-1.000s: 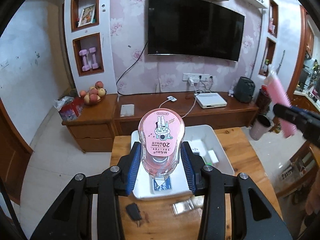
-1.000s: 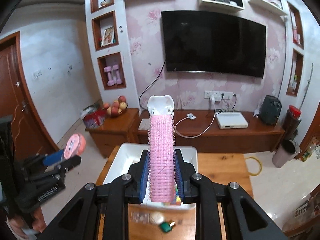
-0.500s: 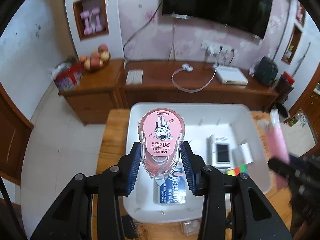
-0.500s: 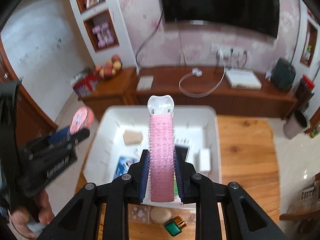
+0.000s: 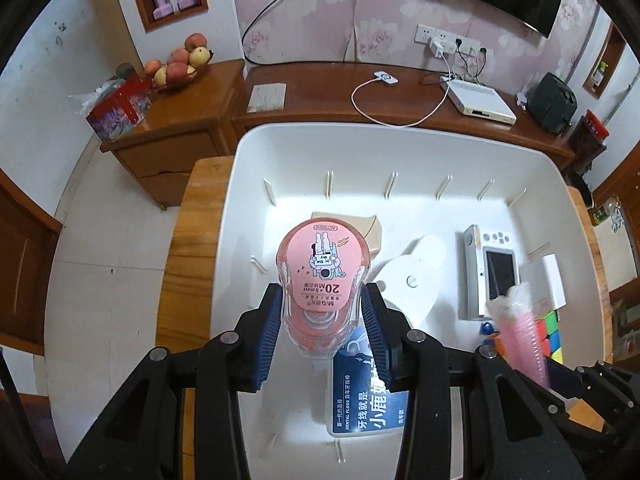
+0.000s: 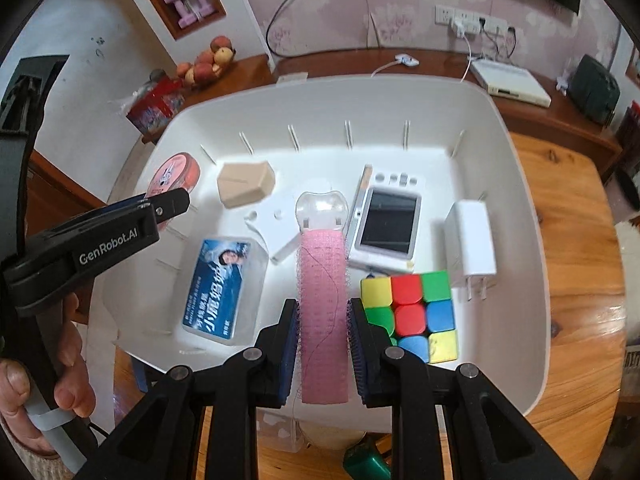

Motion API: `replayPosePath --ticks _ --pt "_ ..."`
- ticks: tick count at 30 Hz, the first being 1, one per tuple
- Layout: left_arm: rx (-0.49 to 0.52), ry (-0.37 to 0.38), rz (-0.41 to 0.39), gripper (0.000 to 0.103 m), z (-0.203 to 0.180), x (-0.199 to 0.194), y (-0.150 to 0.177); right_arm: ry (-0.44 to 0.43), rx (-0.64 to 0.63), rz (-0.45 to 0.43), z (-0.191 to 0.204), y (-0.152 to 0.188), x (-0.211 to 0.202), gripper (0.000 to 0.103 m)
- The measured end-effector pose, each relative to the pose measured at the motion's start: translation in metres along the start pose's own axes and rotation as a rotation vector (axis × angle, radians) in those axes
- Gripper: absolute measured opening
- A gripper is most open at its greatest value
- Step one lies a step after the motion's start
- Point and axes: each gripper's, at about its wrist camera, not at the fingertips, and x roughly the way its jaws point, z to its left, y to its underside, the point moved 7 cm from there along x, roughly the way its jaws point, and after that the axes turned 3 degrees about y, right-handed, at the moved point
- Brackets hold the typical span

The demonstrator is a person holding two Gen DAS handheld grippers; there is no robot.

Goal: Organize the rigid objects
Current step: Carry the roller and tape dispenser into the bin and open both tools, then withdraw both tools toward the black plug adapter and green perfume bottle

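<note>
My left gripper (image 5: 322,328) is shut on a pink correction-tape dispenser (image 5: 322,276) and holds it over the left part of the white bin (image 5: 256,148). My right gripper (image 6: 323,340) is shut on a pink hair roller (image 6: 322,300) with a clear white tip, held over the bin's (image 6: 516,168) front middle. The left gripper and tape (image 6: 172,178) show at the left of the right wrist view. The roller (image 5: 520,336) shows blurred at the right of the left wrist view.
Inside the bin lie a blue floss box (image 6: 222,284), a beige block (image 6: 246,184), a white flat piece (image 6: 280,226), a white handheld device (image 6: 386,224), a white charger (image 6: 472,246) and a colour cube (image 6: 412,316). The bin sits on a wooden table (image 6: 576,216). A green item (image 6: 366,460) lies before it.
Both grippers have moved forward and tipped down over the bin, which now fills both views. Each still holds its object.
</note>
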Motion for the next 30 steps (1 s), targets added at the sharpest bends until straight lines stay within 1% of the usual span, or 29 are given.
replayPosePath --ticks 2,3,5,7,8,9,10,11,12,19,22,26,30 --pt "0.004 -0.011 0.01 0.044 0.002 0.003 0.003 -0.001 0.002 0.015 0.0 0.003 0.004 0.026" --pt "0.004 -0.016 0.015 0.044 0.002 0.005 0.004 -0.001 0.0 0.019 0.0 0.003 0.004 0.028" --pt "0.004 -0.018 0.019 0.044 0.002 0.004 0.005 -0.011 -0.007 0.021 0.003 0.004 0.002 0.036" --pt "0.006 -0.01 0.019 0.044 0.001 0.002 0.005 -0.017 -0.002 0.008 0.003 0.006 -0.003 0.051" --pt "0.006 -0.01 0.015 0.047 0.001 -0.001 0.005 -0.02 0.0 0.0 0.002 0.006 -0.006 0.054" --pt "0.007 -0.012 0.009 0.055 0.0 -0.003 0.005 -0.022 0.002 -0.008 0.002 0.006 -0.009 0.054" --pt "0.009 -0.014 -0.001 0.06 0.0 -0.006 0.005 -0.026 0.003 -0.017 0.002 0.007 -0.013 0.054" --pt "0.01 -0.015 -0.015 0.068 0.0 -0.011 0.005 -0.028 0.003 -0.021 0.002 0.007 -0.015 0.054" --pt "0.012 -0.015 -0.026 0.073 0.0 -0.016 0.004 -0.03 0.002 -0.029 0.002 0.008 -0.019 0.054" --pt "0.032 -0.017 -0.063 0.074 -0.001 -0.048 0.006 -0.04 -0.021 -0.074 0.005 0.016 -0.045 0.054" --pt "0.038 -0.02 -0.084 0.074 0.0 -0.065 0.007 -0.044 -0.031 -0.093 0.007 0.02 -0.057 0.054" --pt "0.029 0.007 -0.11 0.074 0.003 -0.092 0.011 -0.054 -0.039 -0.123 0.009 0.026 -0.077 0.054" --pt "0.038 -0.003 -0.15 0.075 0.005 -0.119 0.013 -0.061 -0.047 -0.162 0.01 0.032 -0.1 0.054"
